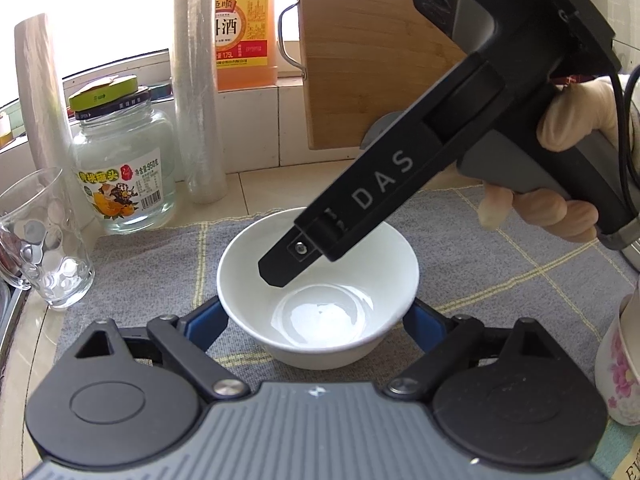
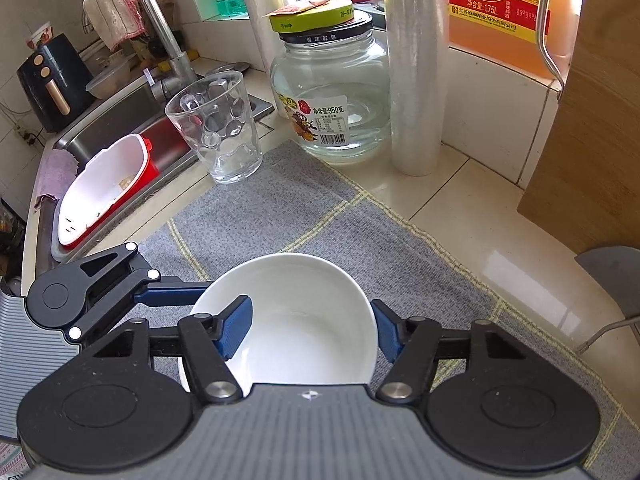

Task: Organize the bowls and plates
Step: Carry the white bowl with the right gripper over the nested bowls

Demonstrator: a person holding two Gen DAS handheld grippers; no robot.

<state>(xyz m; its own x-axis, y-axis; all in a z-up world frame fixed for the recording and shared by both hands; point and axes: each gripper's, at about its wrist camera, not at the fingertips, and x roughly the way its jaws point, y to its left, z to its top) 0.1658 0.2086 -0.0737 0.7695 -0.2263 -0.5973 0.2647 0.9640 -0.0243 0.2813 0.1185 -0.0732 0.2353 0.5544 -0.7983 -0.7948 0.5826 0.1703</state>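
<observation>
- surface (image 2: 460, 196): tiled kitchen counter, sink (image 2: 120, 120) at far left, grey checked mat (image 2: 280, 208) laid over the near part. All the work sits on the mat.
- cutting board (image 1: 372, 40) leans at far right; cooking wine jug (image 1: 245, 24), glass jar (image 1: 124, 168), wrap roll (image 1: 198, 80) and drinking glass (image 1: 40, 240) line the far-left edge. None are task items, all well clear of the bowl.
- bowl (image 1: 320, 288): white, upright, empty, on the mat near centre. Only one bowl visible; no plates and no stack in either view, so progress reads as early. Can't tell what's already sorted off-frame.
- floral cup (image 1: 620, 368) at near right edge, partly cut off.
- left tool (image 1: 316, 320): blue fingers wide, one on each side of the bowl's outer wall, close to it or just touching; not clamped as far as I can see.
- right tool (image 2: 310, 330): fingers (image 2: 236, 328) straddle the near rim, left one inside the bowl, right one outside. Gap is wide, not pinching the wall.
- Judgement: bowl not yet gripped by either. Left to do: close on it, lift, move to wherever dishes go; destination not visible.
</observation>
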